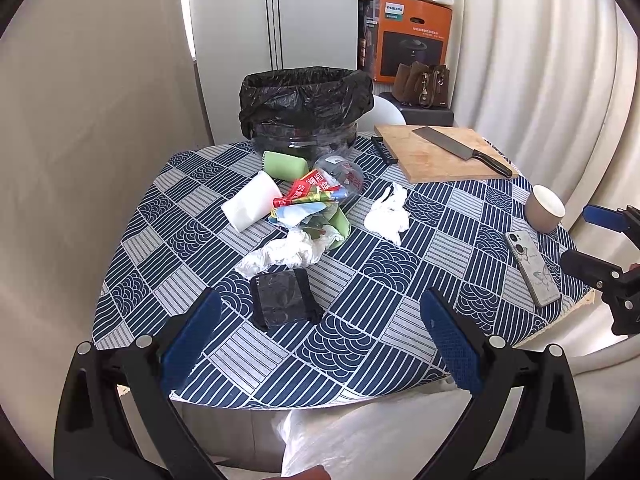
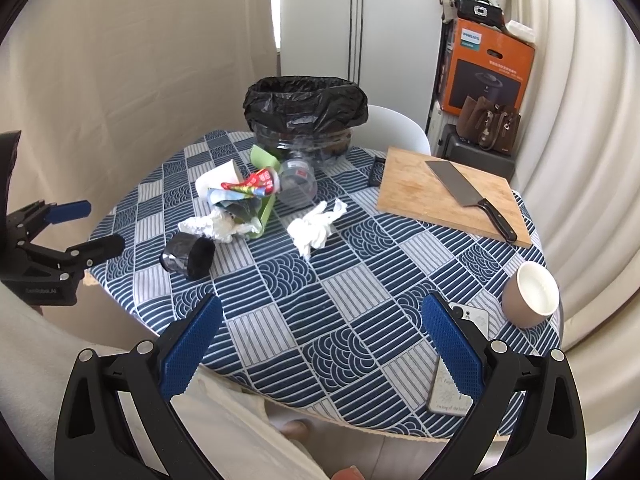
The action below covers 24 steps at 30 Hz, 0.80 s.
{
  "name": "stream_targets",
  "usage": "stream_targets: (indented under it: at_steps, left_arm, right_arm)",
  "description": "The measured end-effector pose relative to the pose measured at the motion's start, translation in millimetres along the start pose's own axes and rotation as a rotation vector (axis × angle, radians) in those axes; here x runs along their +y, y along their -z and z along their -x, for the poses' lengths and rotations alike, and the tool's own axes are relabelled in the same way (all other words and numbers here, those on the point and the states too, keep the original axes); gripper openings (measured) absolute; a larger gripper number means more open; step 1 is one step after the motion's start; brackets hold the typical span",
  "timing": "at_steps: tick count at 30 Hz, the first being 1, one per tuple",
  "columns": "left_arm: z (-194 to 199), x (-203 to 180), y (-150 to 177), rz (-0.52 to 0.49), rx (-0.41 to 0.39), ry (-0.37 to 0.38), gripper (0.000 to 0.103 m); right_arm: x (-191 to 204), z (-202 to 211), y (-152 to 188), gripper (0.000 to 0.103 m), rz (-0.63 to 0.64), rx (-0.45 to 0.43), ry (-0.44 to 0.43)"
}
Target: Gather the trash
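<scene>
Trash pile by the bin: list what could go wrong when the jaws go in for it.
1. The clear plastic cup lies on its side against the wrapper heap; a nudge could roll it away.
2. The crumpled tissue is loose and soft, so it may slip from the jaws on the way to the trash bin.
3. The cleaver on the cutting board and the phone near the table edge sit close by; a wide sweep might strike them.
</scene>
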<state>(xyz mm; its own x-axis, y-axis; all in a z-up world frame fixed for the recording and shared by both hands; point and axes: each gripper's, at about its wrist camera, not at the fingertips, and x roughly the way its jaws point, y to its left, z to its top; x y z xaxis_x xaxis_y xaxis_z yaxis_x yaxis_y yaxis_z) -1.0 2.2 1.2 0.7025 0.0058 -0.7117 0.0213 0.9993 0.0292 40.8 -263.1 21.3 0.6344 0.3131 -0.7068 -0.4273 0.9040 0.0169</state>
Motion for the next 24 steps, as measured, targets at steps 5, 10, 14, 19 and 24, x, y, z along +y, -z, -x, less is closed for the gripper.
stream_targets:
  at_steps: [5, 10, 14, 19, 24]
  left_arm:
    - [0.9, -0.3, -1.5, -0.003, -0.006, -0.005, 0.097]
    - [2.8, -2.3, -1.9, -0.021, -0.016, -0.005, 0.097]
    - [1.1, -2.1, -2.6, -0.022, -0.008, -0.003, 0.097]
    - [0.7, -1.1, -3.8, -0.021, -0.012, -0.011, 0.097]
    - [1.9, 1.4, -5.2, -0.017, -0.016, -0.025, 0.097]
  right_arm:
    - [0.1, 0.0, 0.0, 0.095, 0.004, -0.002, -0.002]
    - [0.0, 0.1, -0.5, 0.095, 0.006, -0.003, -0.004]
    - [0.5, 0.1, -0.9, 0.095, 0.009, -0.004, -0.005]
    - [2.5, 0.4, -1.4, 0.095, 0.018, -0.007, -0.004]
    - [2.4, 0.6, -2.3, 0.095, 0.025, -0.009, -0.001]
